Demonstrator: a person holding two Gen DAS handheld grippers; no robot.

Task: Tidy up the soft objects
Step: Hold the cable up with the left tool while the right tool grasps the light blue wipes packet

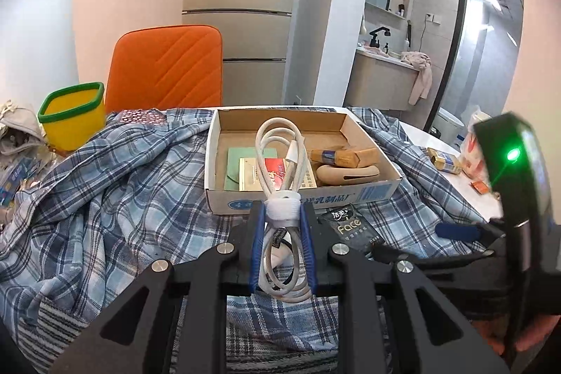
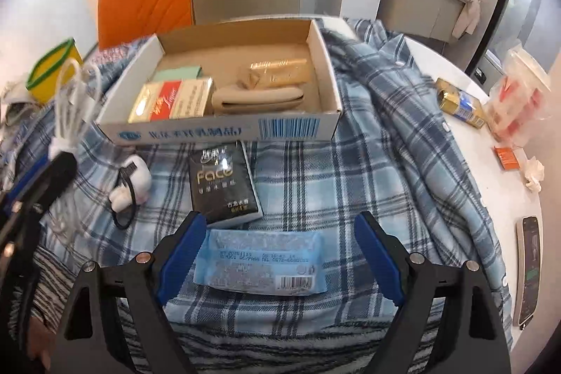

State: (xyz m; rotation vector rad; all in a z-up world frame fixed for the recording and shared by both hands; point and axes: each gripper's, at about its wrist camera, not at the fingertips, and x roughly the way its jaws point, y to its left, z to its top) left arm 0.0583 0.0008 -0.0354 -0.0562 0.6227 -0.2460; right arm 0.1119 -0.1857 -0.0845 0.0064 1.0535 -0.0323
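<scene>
Left wrist: left tongs clamping coiled cable, right tongs apparently agape

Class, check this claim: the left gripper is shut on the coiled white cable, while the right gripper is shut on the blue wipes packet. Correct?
Partly. The left gripper does clamp the coiled white cable, but the right wrist view shows the right gripper open, its fingers either side of the blue wipes packet.

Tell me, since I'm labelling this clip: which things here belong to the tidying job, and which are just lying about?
Job in hand:
left gripper, shut on the coiled white cable
right gripper, open around the blue wipes pack
cardboard box
black tissue pack
white hair tie

Lying about:
orange chair
yellow bin
phone
plaid shirt, under everything
</scene>
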